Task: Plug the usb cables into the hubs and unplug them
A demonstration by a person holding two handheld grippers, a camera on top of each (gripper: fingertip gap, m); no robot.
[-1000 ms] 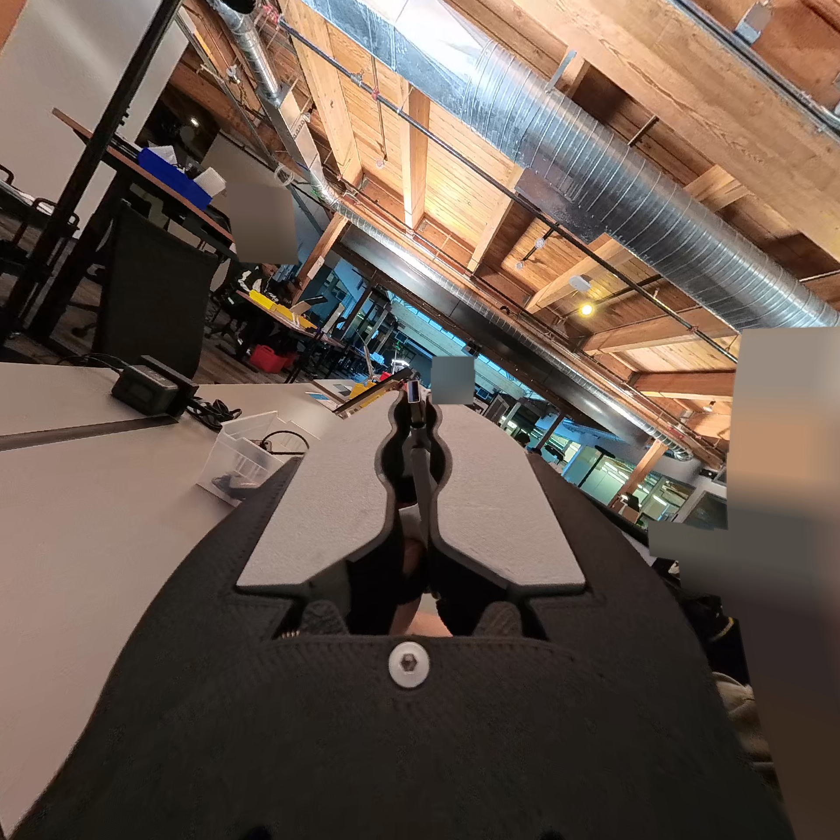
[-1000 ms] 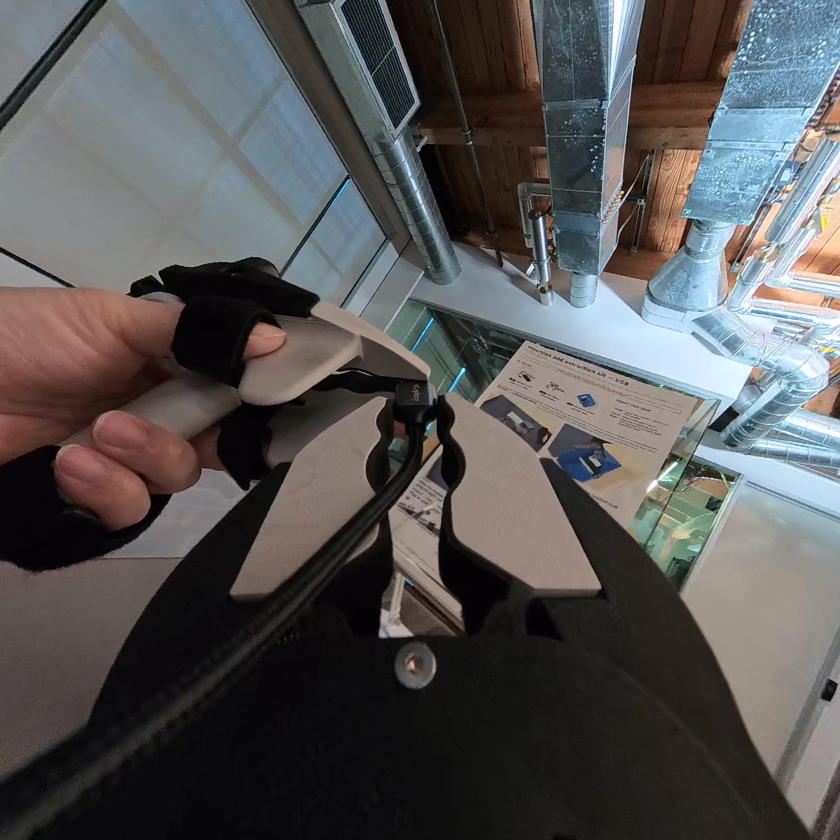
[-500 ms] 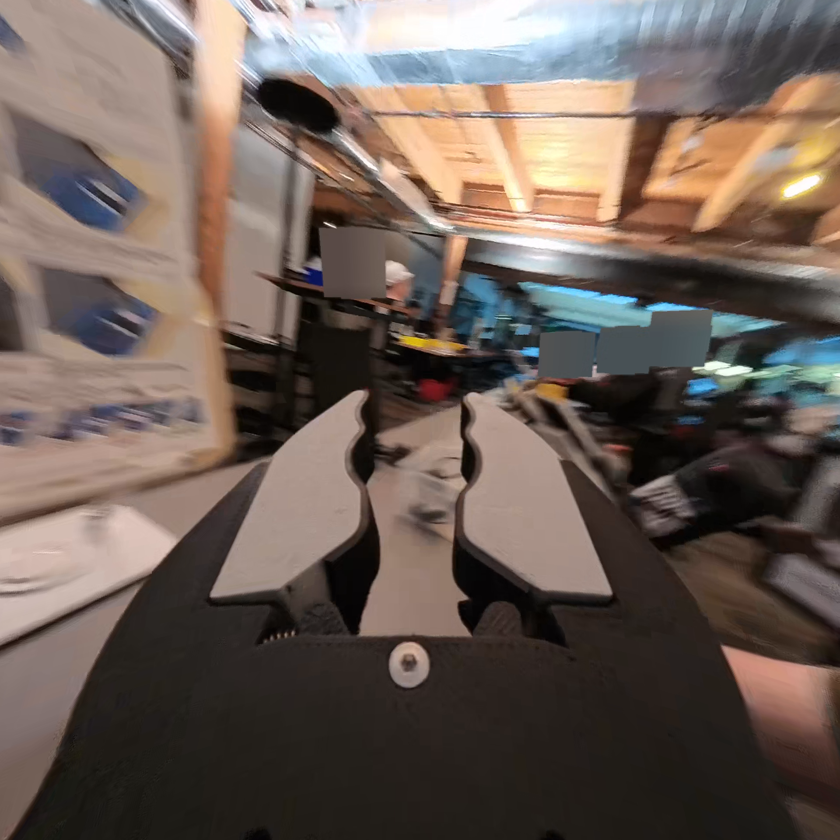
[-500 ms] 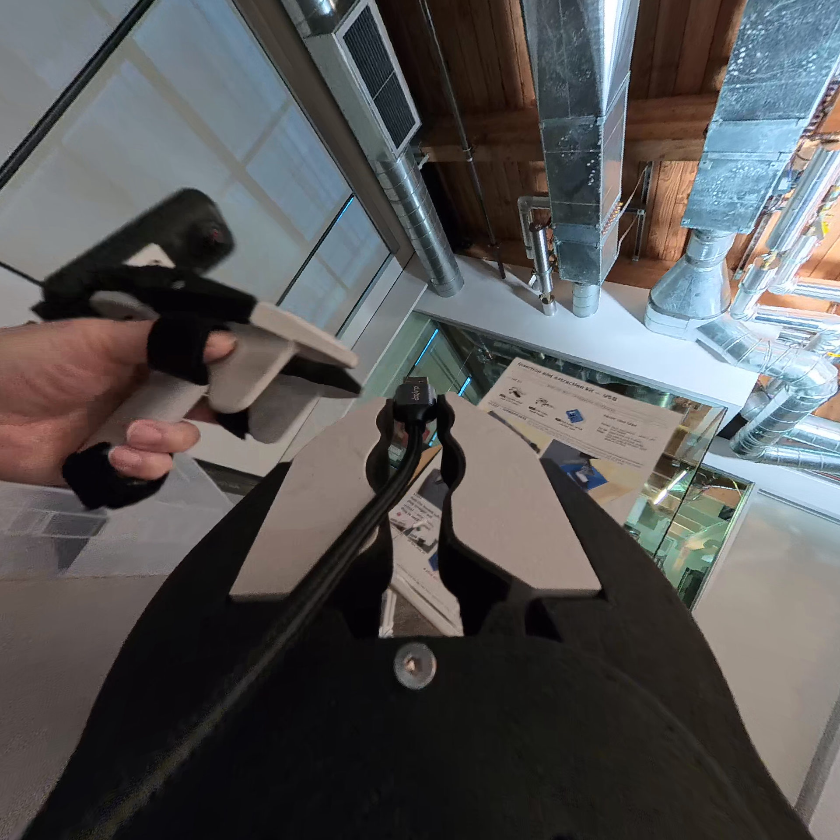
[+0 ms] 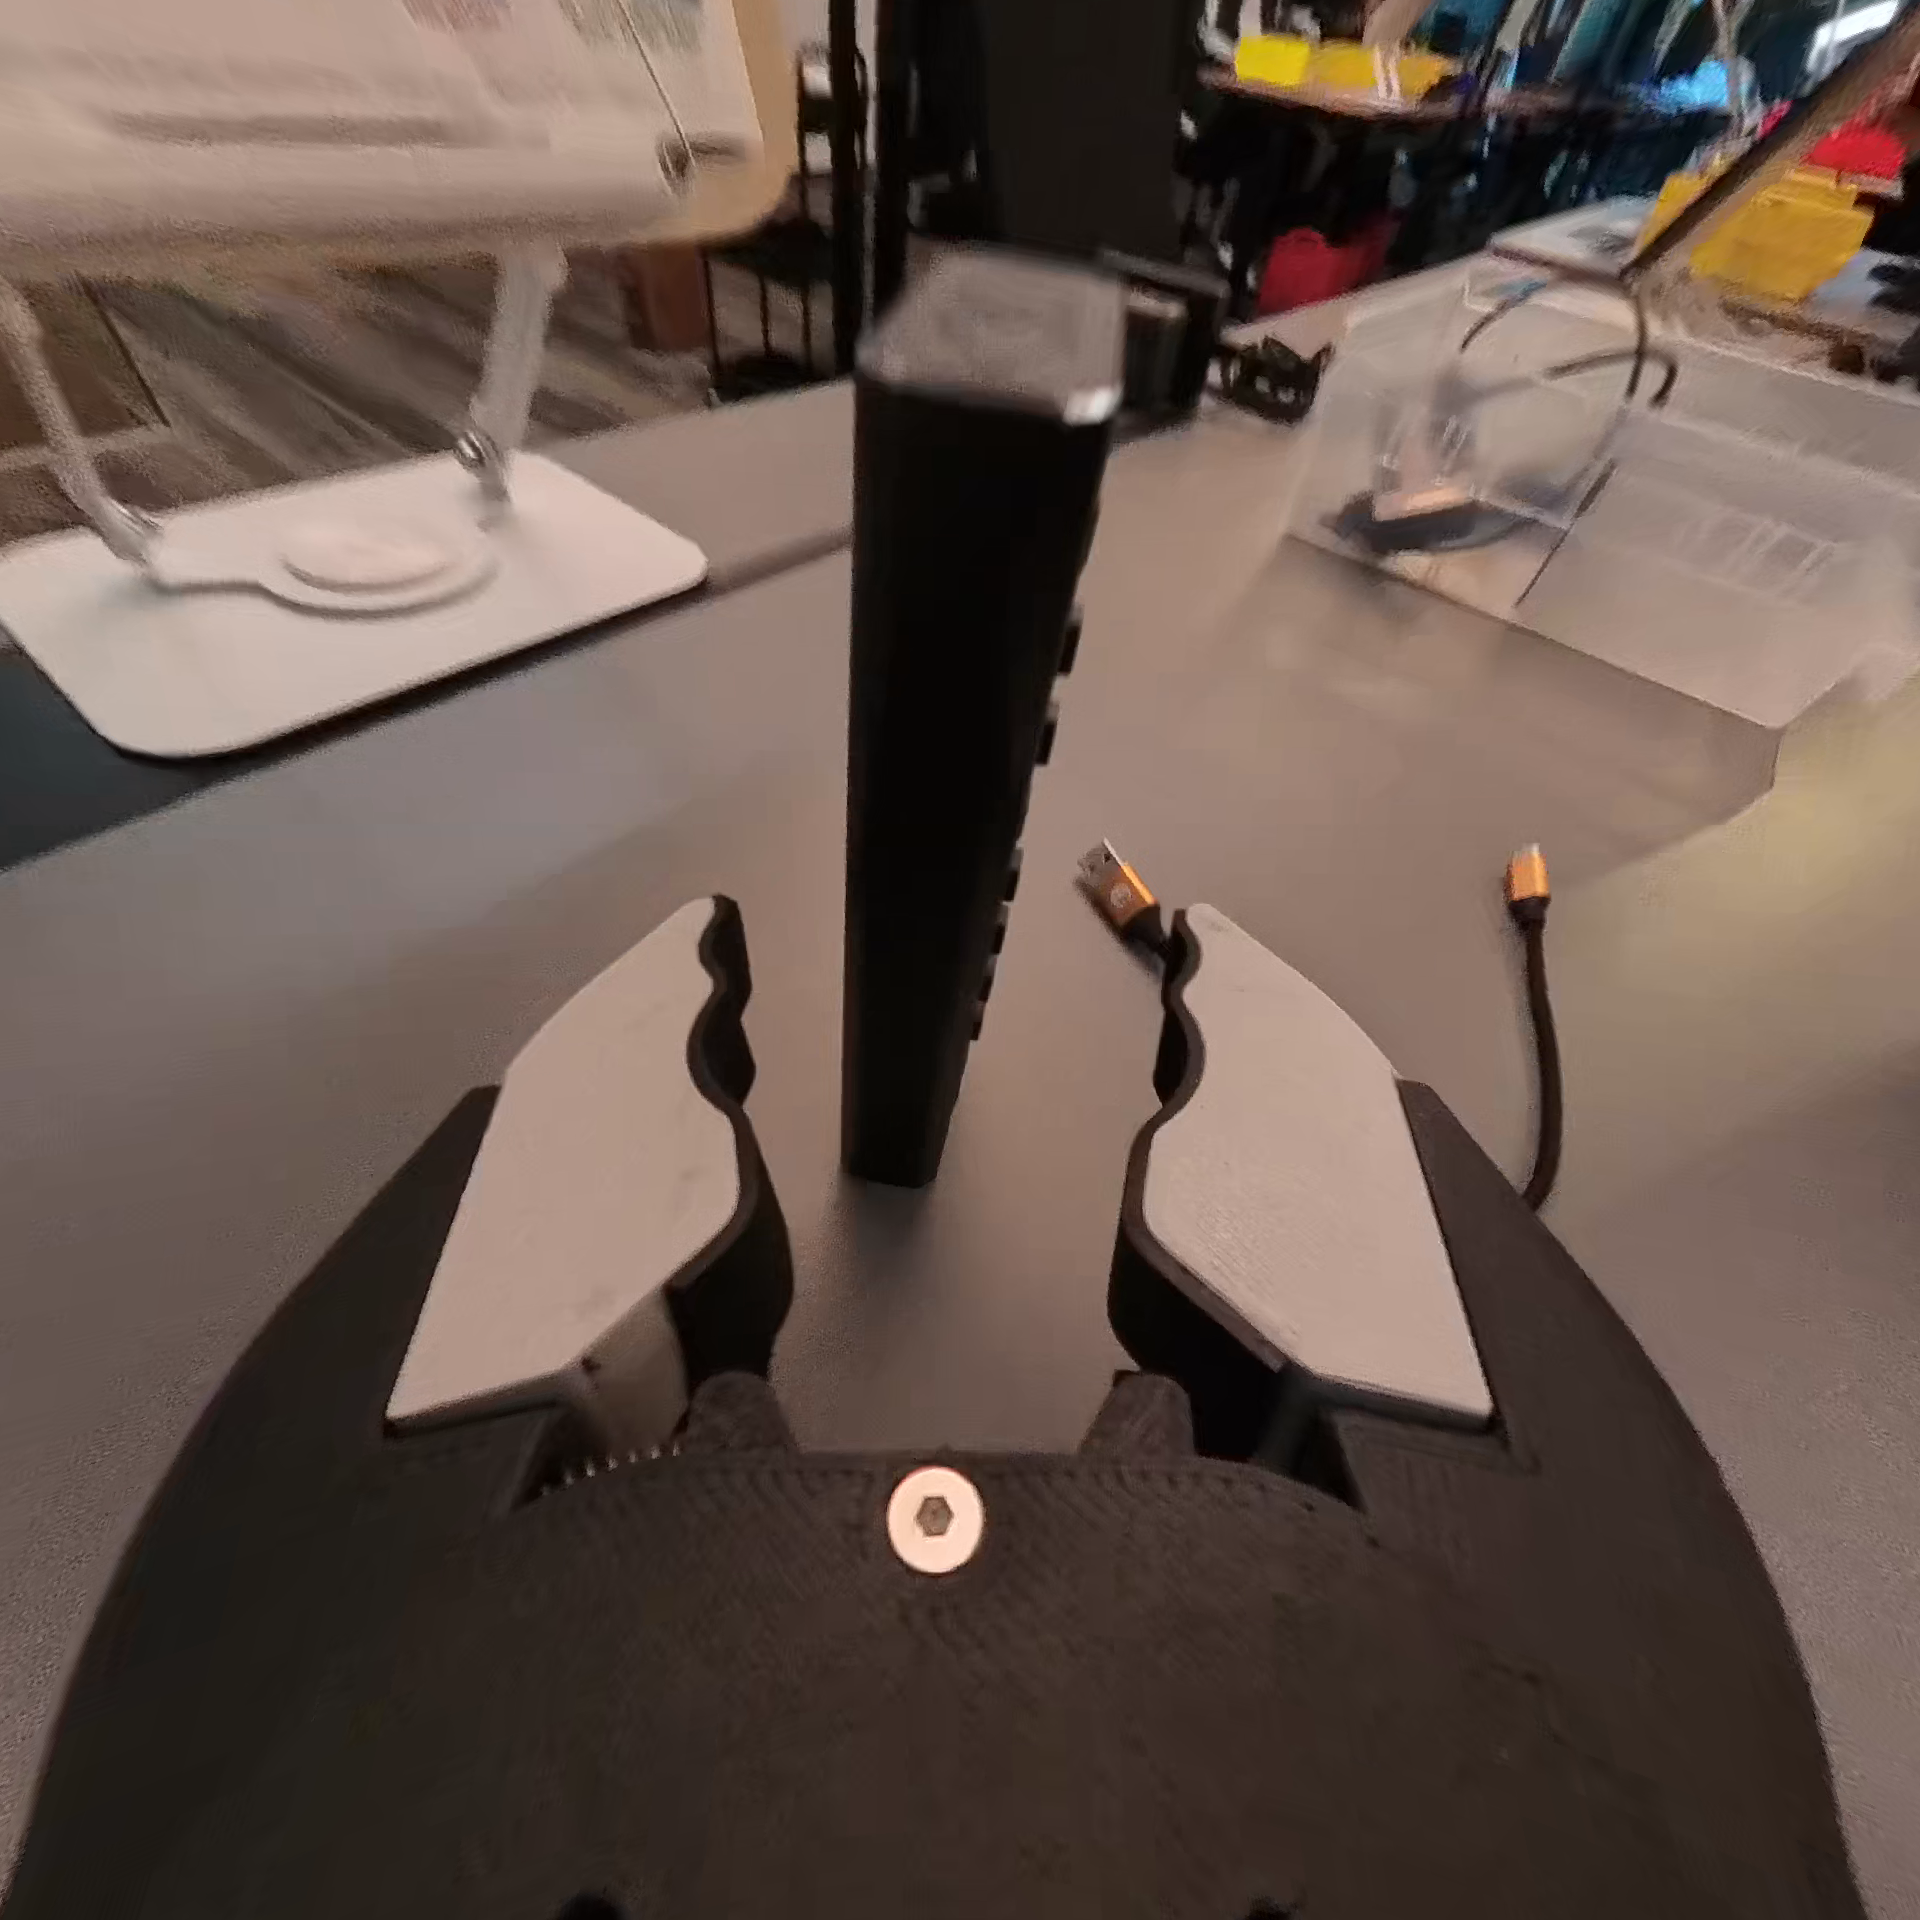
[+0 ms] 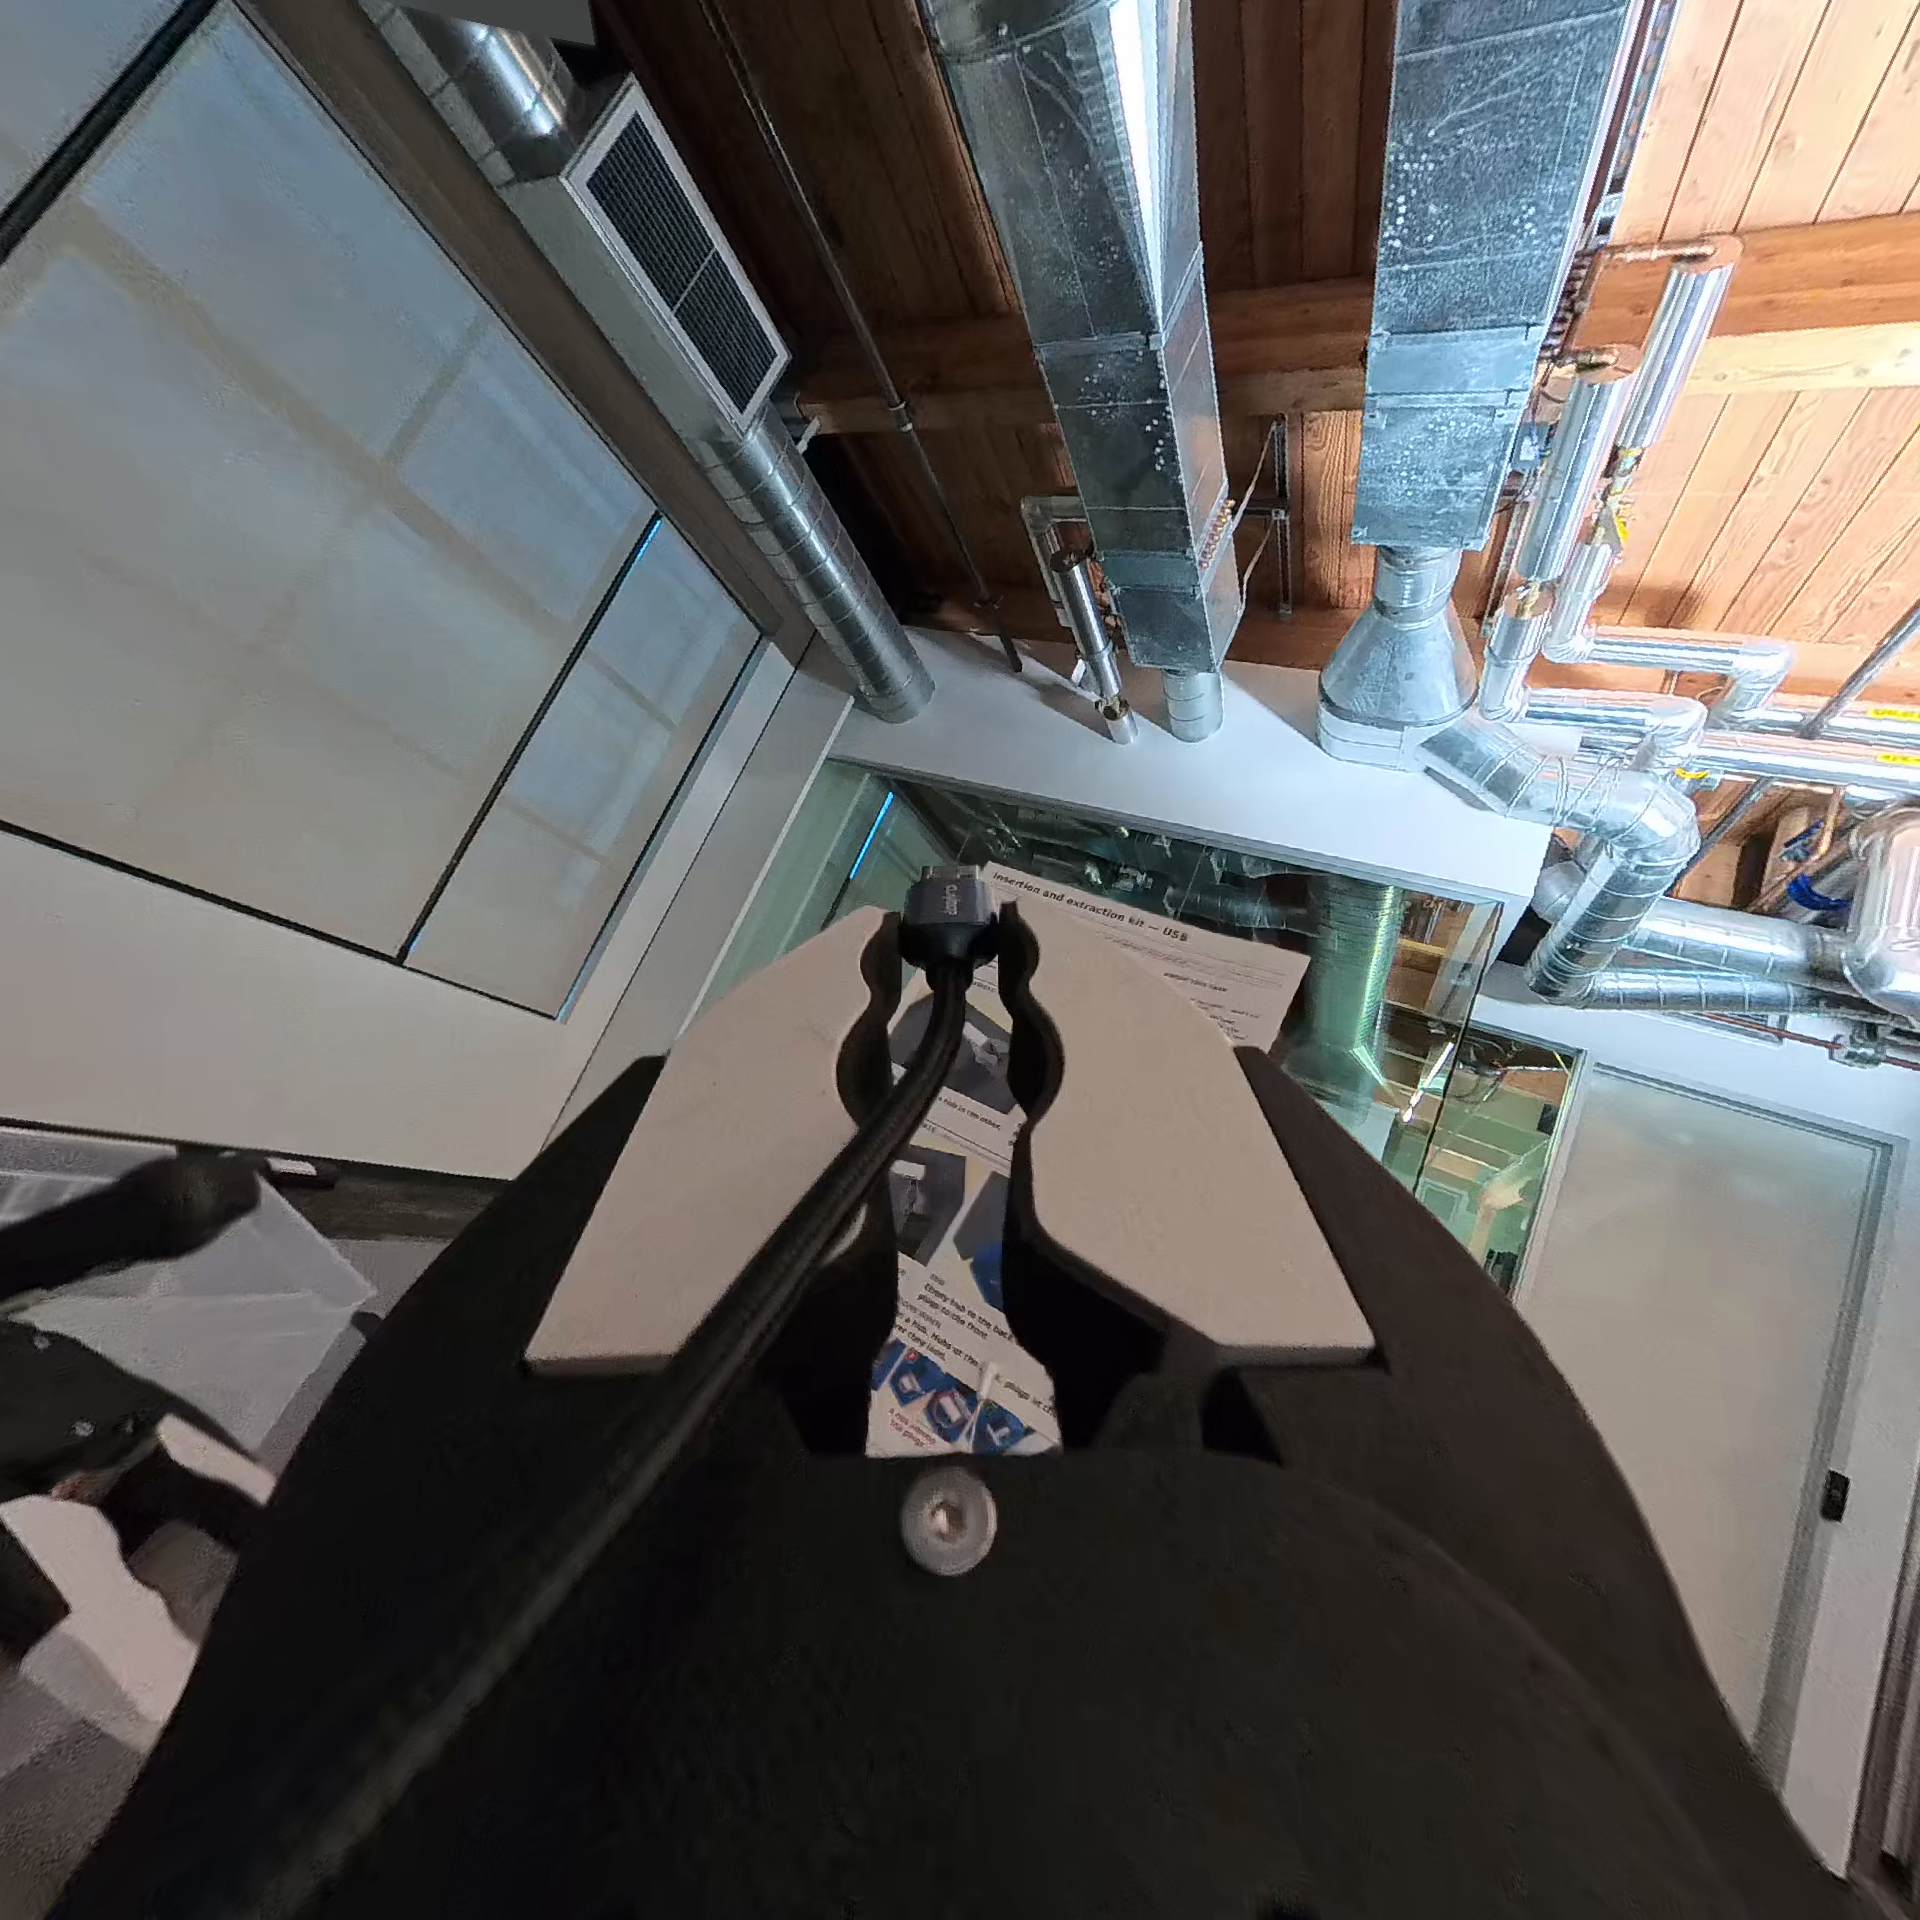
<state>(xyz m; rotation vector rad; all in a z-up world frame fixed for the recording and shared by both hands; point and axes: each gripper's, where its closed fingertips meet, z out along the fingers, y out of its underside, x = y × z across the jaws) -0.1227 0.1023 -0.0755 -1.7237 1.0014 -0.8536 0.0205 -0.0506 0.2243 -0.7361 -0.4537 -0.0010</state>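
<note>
- Two grippers, one hub, cables: all places given rel. to black upright hub (image 5: 961, 790) on grey table (image 5: 416, 935).
- Left gripper (image 5: 956, 925): fingers wide apart, hub standing between them, nothing held.
- Orange-collared usb plug (image 5: 1112, 888): on table just right of hub, cable passing under a finger.
- 2nd orange-tipped cable (image 5: 1536, 997): farther right of hub.
- Clear bin (image 5: 1558, 499): right, behind hub.
- White stand (image 5: 343, 613): left, behind hub.
- Right gripper (image 6: 943, 925): fingers clamped on black usb plug (image 6: 943, 904), raised toward ceiling; plug carries small logo; printed sheet (image 6: 1195, 997) behind it.
</note>
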